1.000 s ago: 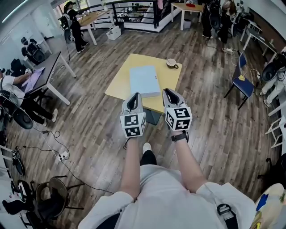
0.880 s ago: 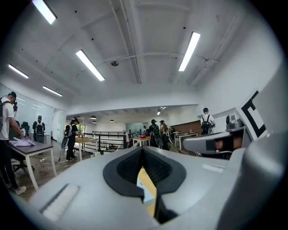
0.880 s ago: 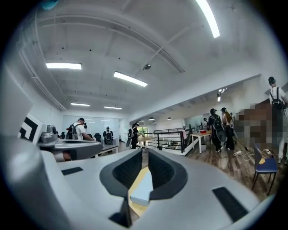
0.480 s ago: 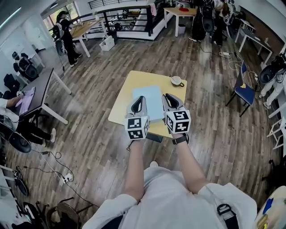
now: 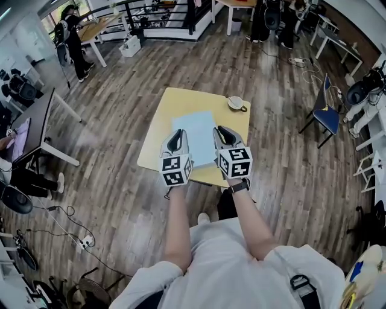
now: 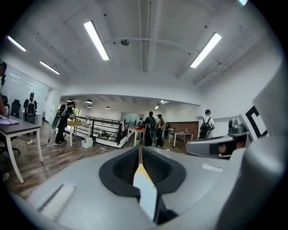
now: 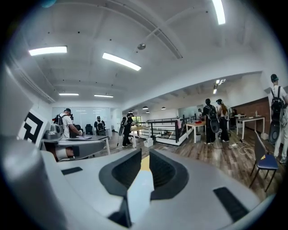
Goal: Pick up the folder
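A pale blue folder (image 5: 194, 136) lies flat on the small yellow table (image 5: 160, 130). Over its near left corner hovers my left gripper (image 5: 177, 133), jaws shut and empty. My right gripper (image 5: 221, 129) is shut too, over the folder's near right edge. Whether either touches the folder I cannot tell. In the left gripper view the left gripper (image 6: 139, 155) shows only a thin slit, with a sliver of folder (image 6: 146, 193) below it. The right gripper (image 7: 145, 158) looks the same in its own view, with the folder (image 7: 139, 193) under the slit.
A cup on a saucer (image 5: 235, 102) sits at the table's far right corner. A blue chair (image 5: 326, 118) stands to the right and a dark desk (image 5: 31, 125) to the left. Cables (image 5: 72, 211) trail over the wood floor, and people stand by a black railing (image 5: 154, 12) further back.
The person has walked up to the table. Both grippers have moved forward from short of the table's near edge to over the folder's near corners. Both stayed shut.
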